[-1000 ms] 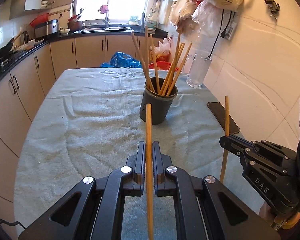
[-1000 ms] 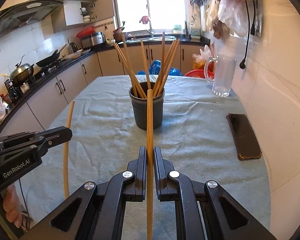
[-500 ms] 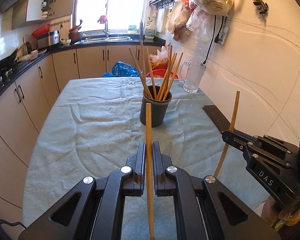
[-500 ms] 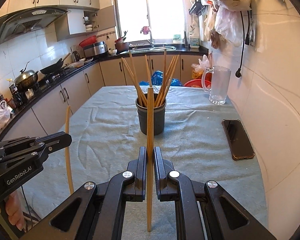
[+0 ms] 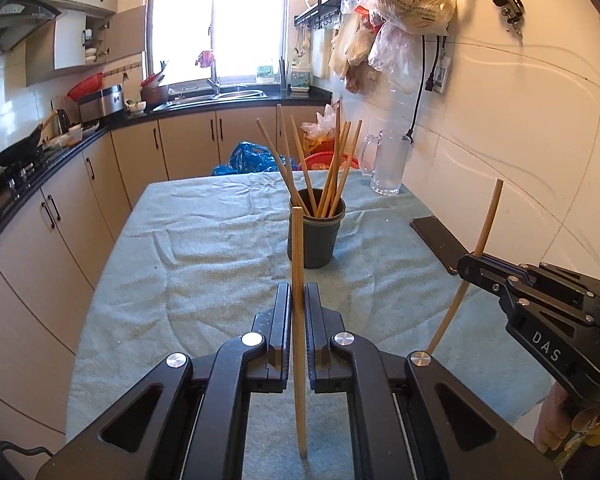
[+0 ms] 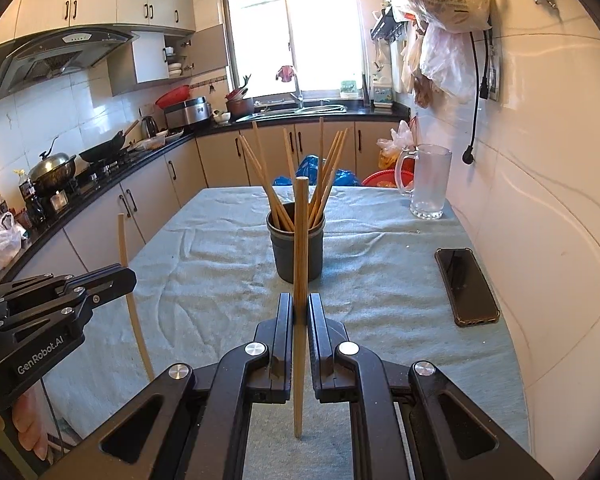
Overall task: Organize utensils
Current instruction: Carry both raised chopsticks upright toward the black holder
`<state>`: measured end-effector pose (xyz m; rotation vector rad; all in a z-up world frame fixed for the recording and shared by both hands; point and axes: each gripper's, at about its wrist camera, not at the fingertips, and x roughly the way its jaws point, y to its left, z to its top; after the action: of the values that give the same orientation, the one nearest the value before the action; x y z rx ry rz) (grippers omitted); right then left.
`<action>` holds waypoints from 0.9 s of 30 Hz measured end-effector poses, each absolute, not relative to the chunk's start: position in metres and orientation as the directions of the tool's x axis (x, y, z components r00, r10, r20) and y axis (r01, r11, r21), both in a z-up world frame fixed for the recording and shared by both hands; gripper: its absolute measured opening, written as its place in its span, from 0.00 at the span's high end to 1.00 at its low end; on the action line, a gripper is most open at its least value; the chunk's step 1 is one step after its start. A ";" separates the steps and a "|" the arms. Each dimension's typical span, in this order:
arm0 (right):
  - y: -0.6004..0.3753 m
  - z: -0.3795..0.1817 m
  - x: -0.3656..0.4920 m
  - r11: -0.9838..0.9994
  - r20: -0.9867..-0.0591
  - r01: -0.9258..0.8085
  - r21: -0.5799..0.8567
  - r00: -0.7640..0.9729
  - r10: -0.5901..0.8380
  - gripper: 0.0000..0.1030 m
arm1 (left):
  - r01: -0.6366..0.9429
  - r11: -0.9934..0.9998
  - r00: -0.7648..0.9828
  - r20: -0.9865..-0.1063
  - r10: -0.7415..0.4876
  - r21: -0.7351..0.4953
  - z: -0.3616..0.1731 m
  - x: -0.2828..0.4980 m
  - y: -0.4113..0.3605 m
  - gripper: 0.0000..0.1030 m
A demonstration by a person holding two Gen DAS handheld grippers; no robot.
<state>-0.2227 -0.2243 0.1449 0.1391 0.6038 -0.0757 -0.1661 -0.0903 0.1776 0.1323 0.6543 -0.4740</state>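
Note:
A dark grey utensil holder (image 5: 316,232) stands mid-table with several wooden chopsticks (image 5: 332,172) leaning in it; it also shows in the right wrist view (image 6: 296,246). My left gripper (image 5: 297,300) is shut on one upright wooden chopstick (image 5: 297,248), held above the near part of the table, short of the holder. My right gripper (image 6: 300,308) is shut on another upright chopstick (image 6: 300,232), also short of the holder. Each gripper appears in the other's view: the right gripper (image 5: 466,266) with its tilted chopstick, the left gripper (image 6: 130,278) with its chopstick.
The table carries a light teal cloth (image 5: 220,248). A black phone (image 6: 466,286) lies at the right edge near the wall. A glass mug (image 6: 428,184) stands at the far right. Cabinets and a counter with a stove run along the left (image 6: 100,200).
Both grippers have risen and pulled back from the holder, which now looks smaller and farther. The right gripper's chopstick has tilted. Both keep their chopsticks clamped.

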 end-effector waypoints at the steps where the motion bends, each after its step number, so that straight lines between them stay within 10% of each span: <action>1: -0.224 0.146 -0.223 0.988 -0.568 0.112 0.109 0.822 -0.031 0.92 | 0.463 0.886 0.694 -0.611 -0.380 -0.024 0.178 -0.166 -0.091 0.94; 27: -0.226 0.160 -0.226 0.987 -0.524 0.122 0.107 0.851 -0.048 0.92 | 0.471 0.879 0.754 -0.552 -0.356 0.077 0.200 -0.172 -0.098 0.94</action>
<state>-0.2265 -0.2261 0.1601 0.1384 0.5468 -0.0898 -0.1717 -0.0983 0.2004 0.2172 0.5553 -0.4553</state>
